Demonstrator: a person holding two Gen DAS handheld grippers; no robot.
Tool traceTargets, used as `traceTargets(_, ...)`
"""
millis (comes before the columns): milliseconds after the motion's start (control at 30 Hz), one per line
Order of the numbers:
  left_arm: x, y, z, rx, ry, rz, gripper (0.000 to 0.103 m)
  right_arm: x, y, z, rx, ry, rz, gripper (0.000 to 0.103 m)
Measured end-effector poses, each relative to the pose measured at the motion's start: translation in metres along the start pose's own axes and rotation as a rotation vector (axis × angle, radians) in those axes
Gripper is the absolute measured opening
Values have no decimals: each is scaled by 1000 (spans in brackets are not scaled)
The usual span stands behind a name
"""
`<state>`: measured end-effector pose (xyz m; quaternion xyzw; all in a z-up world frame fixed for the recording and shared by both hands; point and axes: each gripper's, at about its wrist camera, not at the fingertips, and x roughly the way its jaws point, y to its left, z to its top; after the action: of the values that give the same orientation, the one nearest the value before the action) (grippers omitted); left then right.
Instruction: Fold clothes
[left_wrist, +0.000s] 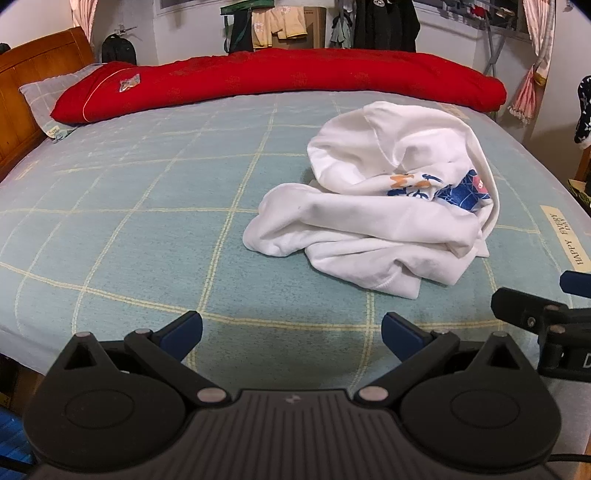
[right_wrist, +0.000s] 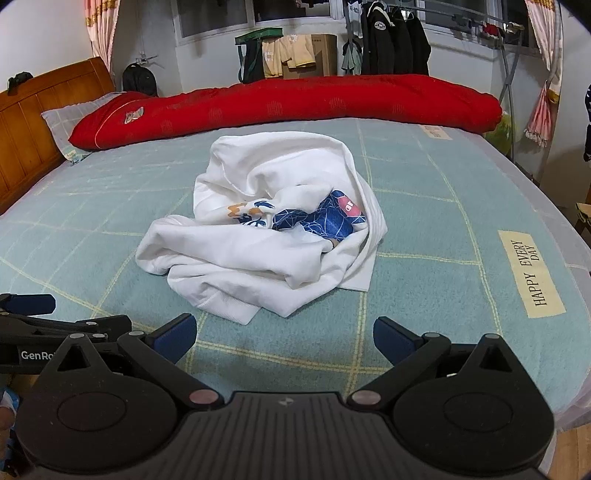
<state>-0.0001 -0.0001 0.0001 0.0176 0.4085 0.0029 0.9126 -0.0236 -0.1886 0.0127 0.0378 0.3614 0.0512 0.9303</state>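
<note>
A crumpled white T-shirt with a blue and orange print lies in a heap on the pale blue checked bed sheet. In the right wrist view the same shirt sits straight ahead, mid-bed. My left gripper hovers over the near part of the bed, open, nothing between its blue pads; the shirt is ahead and to its right. My right gripper is open too, empty, just short of the shirt's near hem. Each gripper shows at the edge of the other's view.
A long red quilt is rolled along the far side of the bed, with a pillow and wooden headboard at the left. Hanging clothes and a drying rack stand behind. A "HAPPY EVERY DAY" label marks the sheet's right edge.
</note>
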Motion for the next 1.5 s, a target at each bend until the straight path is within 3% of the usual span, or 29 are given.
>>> traceTargets(1500, -4, -5, -3, 13, -2, -13, 102, -7, 2, -2, -18, -20, 10, 103)
